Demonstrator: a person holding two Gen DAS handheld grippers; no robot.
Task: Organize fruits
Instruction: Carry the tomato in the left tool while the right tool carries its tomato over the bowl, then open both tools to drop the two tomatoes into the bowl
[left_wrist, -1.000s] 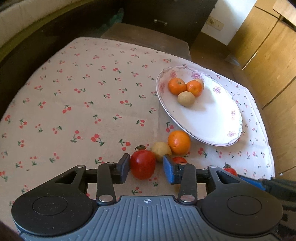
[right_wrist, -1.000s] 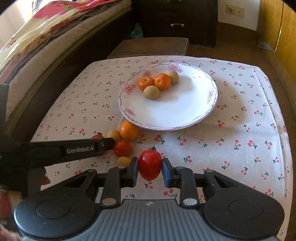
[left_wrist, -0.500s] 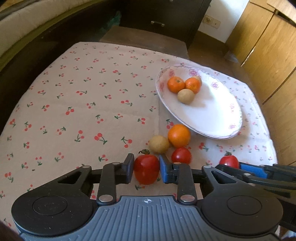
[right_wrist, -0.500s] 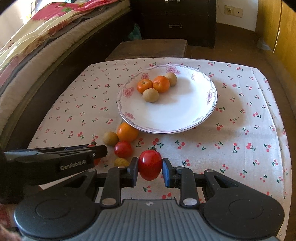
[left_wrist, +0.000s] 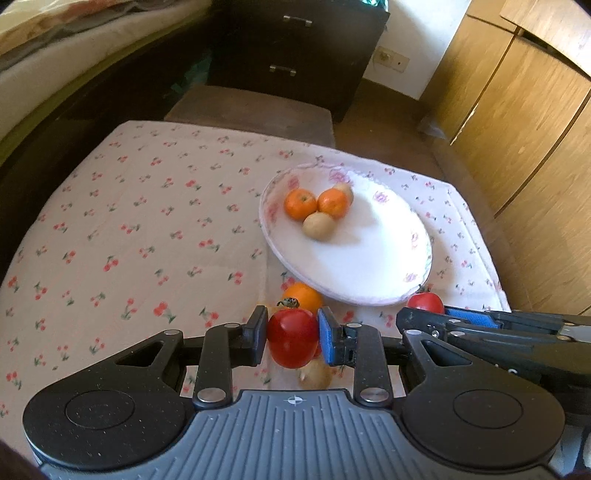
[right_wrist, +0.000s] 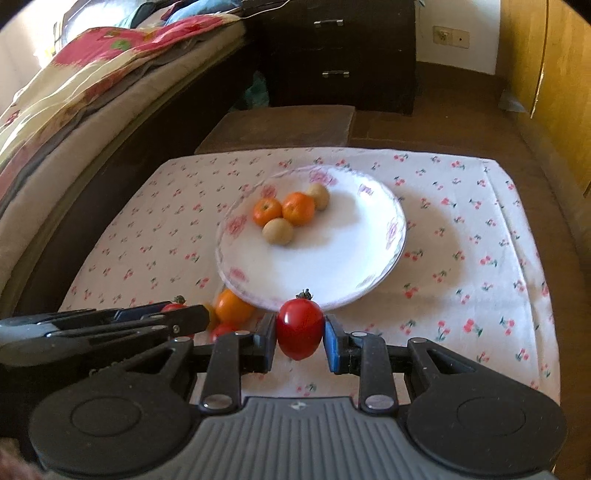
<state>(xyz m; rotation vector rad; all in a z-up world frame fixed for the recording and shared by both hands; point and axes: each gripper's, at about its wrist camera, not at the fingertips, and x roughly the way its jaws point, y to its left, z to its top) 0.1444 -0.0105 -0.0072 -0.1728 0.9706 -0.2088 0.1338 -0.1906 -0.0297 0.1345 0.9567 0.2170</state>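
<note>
A red tomato (right_wrist: 300, 329) with a green stem was held between the pads of the right gripper (right_wrist: 300, 338), above a table covered by a white cloth with a cherry print (right_wrist: 461, 236). Beyond it, a white floral-rimmed plate (right_wrist: 388, 258) held two mandarins (right_wrist: 283, 211) and two small tan fruits (right_wrist: 278, 231). An orange (right_wrist: 232, 307) lay on the cloth touching the plate's near-left rim. The left gripper (right_wrist: 192, 319) was seen side-on at the left, a second red tomato (right_wrist: 173, 306) partly hidden behind its fingers. A bed with a patterned quilt (right_wrist: 92, 74) and a dark drawer chest (right_wrist: 332, 55) were seen behind.
</note>
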